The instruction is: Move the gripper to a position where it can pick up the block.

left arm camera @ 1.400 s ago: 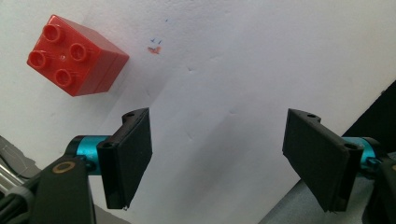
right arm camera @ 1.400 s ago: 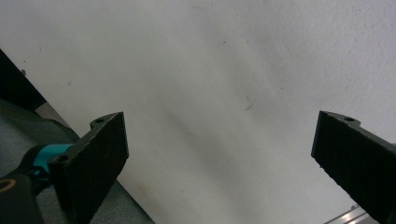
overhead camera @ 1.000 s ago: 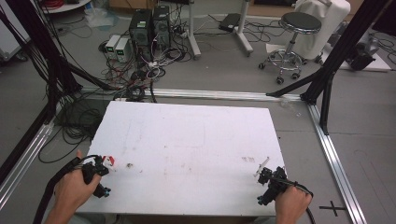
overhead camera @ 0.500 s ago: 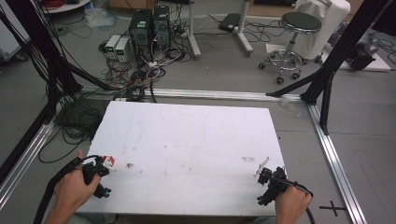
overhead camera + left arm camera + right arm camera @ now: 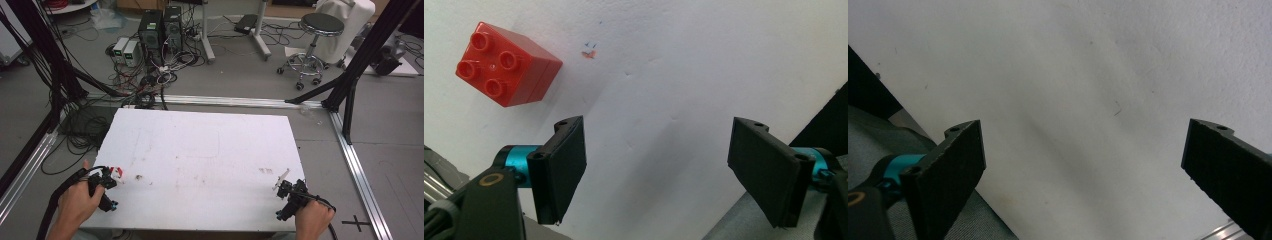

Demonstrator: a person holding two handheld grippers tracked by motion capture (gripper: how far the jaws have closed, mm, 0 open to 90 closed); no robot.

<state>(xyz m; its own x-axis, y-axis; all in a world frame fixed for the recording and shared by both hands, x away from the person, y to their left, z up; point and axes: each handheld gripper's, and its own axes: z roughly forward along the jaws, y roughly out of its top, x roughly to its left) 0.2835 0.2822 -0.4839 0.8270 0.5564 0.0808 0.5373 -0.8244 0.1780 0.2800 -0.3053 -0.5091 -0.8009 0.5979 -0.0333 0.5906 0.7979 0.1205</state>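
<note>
Change since the earlier frames: none to record; both hands and both grippers sit at the same spots on the near edge of the table, and the brick has not shifted. Item one, white table (image 5: 210, 150): bare board, faintly stained, a small pale strip lying near its 4 o'clock corner. Item two, red brick (image 5: 506, 64): a four-stud toy block, studs up, resting on the table at about 8 o'clock in the high view (image 5: 116, 172), just beyond the tip of the left gripper (image 5: 656, 170). Item three, left gripper: jaws spread wide, nothing between them; the brick lies at 10 o'clock of the gap, outside it and apart from the nearer jaw. Item four, right gripper (image 5: 1083, 170): jaws likewise spread wide over bare table, at 5 o'clock of the board (image 5: 289, 192), well apart from the brick. Handling note, as judgement: the step in hand looks like a reach for the brick; the left gripper should swing toward 10 o'clock until the block sits squarely between the pads, flat sides facing them, before closing. View notes: the left gripper view gives the stud count and the clear gap between jaw and brick; the high view reduces the brick to a red speck but places both hands (image 5: 80, 202) on the table.
</note>
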